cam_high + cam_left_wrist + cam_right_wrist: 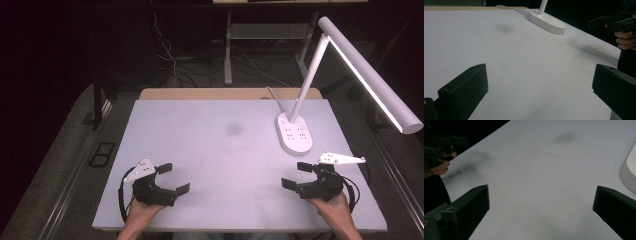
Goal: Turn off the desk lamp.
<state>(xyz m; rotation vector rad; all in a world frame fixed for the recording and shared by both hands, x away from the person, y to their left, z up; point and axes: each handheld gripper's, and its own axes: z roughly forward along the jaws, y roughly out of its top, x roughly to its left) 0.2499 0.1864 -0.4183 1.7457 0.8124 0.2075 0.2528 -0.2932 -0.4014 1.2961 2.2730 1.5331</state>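
Holding nothing yet: left gripper (pixel 172 178) and right gripper (pixel 294 175) both poised low over the table (pixel 210 150), jaws spread wide and empty, each pointed inward toward the other. Judging from this, nothing handled so far; everything left to do. Nearest thing: the desk lamp (pixel 295 132), just beyond the right gripper, well apart from the left. White oval base with small dark buttons, slim stem leaning up from it, long lit bar head overhanging the lamp's right side. Faint dark smudge (pixel 234 129) left of the lamp base.
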